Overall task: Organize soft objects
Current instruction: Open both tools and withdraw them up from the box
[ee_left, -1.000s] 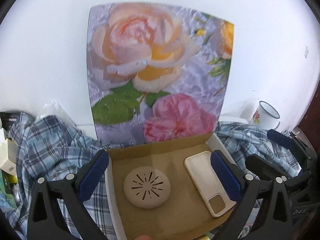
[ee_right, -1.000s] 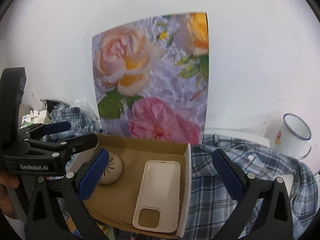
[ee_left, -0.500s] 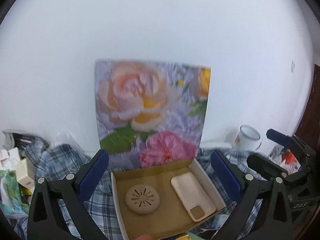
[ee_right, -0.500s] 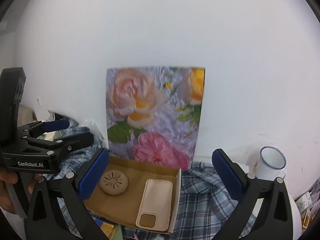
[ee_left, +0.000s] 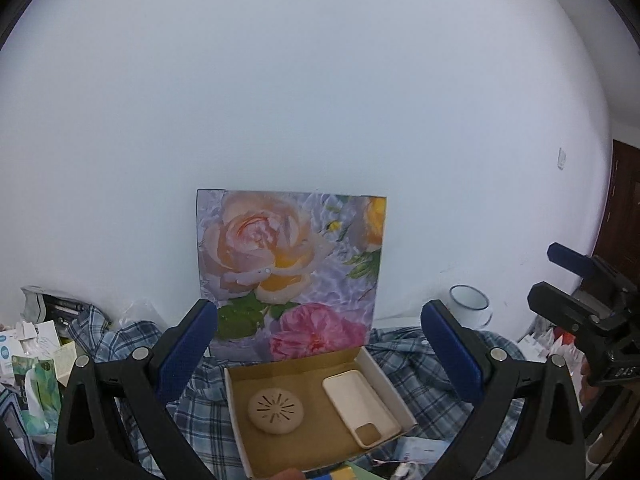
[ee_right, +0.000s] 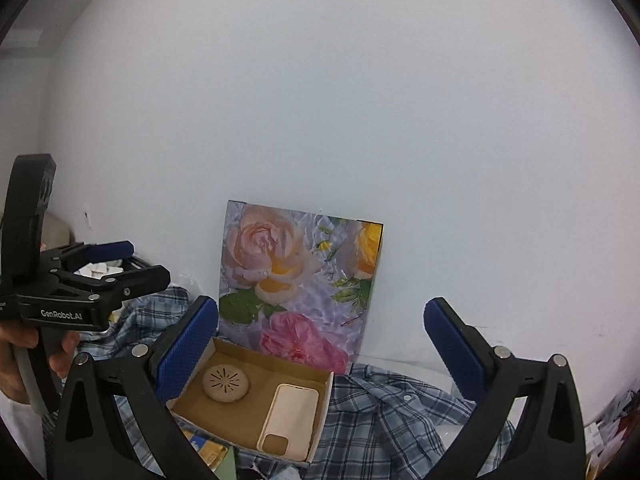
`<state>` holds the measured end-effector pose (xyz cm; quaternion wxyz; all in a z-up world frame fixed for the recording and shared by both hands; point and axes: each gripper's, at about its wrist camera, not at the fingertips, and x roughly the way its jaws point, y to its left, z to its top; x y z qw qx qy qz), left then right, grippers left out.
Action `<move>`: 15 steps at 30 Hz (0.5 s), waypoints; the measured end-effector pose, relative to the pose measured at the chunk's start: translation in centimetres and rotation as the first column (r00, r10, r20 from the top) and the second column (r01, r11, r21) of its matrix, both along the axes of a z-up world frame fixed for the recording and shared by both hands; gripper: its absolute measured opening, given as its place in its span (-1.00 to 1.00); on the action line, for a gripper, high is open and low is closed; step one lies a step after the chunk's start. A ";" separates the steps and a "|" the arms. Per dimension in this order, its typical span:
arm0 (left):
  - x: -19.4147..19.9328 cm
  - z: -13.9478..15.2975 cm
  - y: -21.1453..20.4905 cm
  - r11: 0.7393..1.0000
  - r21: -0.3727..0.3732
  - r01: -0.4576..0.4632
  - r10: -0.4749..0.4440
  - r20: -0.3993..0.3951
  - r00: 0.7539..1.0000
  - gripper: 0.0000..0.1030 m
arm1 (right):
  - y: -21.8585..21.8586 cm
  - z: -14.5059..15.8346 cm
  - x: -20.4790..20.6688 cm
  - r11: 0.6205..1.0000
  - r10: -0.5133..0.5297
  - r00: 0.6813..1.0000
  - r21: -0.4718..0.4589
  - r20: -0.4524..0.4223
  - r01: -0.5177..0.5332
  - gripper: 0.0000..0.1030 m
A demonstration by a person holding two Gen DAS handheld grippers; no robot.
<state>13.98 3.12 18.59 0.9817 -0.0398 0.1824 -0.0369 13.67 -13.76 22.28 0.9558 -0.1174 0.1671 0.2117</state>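
The plaid shirt lies crumpled across the counter, around the open box. Inside sit 2 soft items: round pad and phone case. Left gripper and right gripper hover, fingers spread, empty, probably surveying.

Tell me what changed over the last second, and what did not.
Both grippers pulled back and up from the box: it looks smaller and lower in both wrist views, with more wall showing. The left gripper and right gripper stayed open and empty; nothing was grabbed or released. The round pad and phone case stayed in the box, lid upright, mug and plaid shirt unmoved.
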 end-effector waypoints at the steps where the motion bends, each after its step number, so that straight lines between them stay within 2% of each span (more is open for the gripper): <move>1: -0.3 0.3 -0.2 1.000 -0.006 0.002 -0.002 0.003 1.000 1.00 | -0.2 0.3 -0.2 1.000 0.002 1.000 0.005 0.003 -0.002 0.99; 5: -1.7 1.1 -1.6 1.000 0.025 -0.015 0.015 0.023 1.000 1.00 | -0.9 1.3 -1.1 1.000 0.003 1.000 0.003 0.016 -0.003 0.99; 9: -2.6 1.5 -2.7 0.999 0.046 -0.013 0.012 0.016 1.000 1.00 | -1.3 1.9 -2.5 0.999 -0.005 0.999 -0.040 0.054 0.008 0.99; 15: -3.7 0.8 -3.9 0.996 0.090 -0.003 0.003 -0.003 1.000 1.00 | -2.6 1.3 -3.5 1.000 -0.002 0.999 -0.007 0.042 0.002 0.99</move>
